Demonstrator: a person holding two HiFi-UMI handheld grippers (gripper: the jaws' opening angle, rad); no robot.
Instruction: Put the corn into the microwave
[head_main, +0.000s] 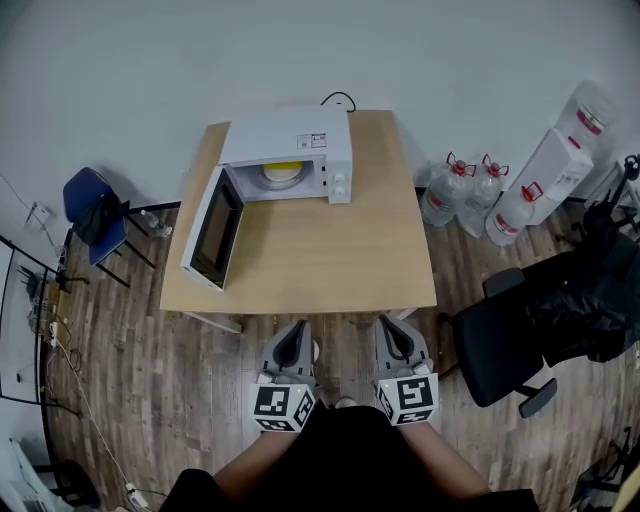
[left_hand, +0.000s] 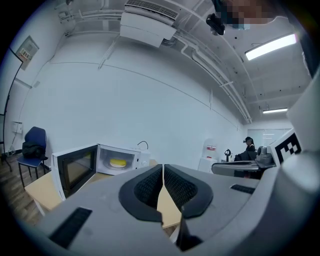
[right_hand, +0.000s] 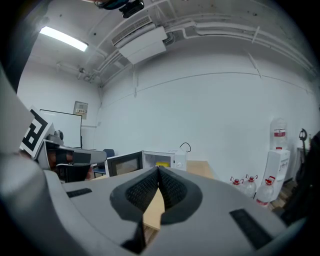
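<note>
A white microwave (head_main: 290, 150) stands at the back of the wooden table (head_main: 330, 260), its door (head_main: 212, 232) swung open to the left. The yellow corn (head_main: 281, 170) lies on a plate inside the cavity, and it also shows as corn (left_hand: 118, 162) in the left gripper view and corn (right_hand: 162, 163) in the right gripper view. My left gripper (head_main: 296, 330) and right gripper (head_main: 388, 328) hang side by side before the table's front edge, close to my body. Both point at the table. The left gripper (left_hand: 163, 172) and the right gripper (right_hand: 158, 175) are shut, with nothing between the jaws.
A blue chair (head_main: 95, 210) stands left of the table. Water bottles (head_main: 465, 190) and a white dispenser (head_main: 545, 175) stand at the right, with a black office chair (head_main: 530, 330) nearer me. Cables run along the floor at the left.
</note>
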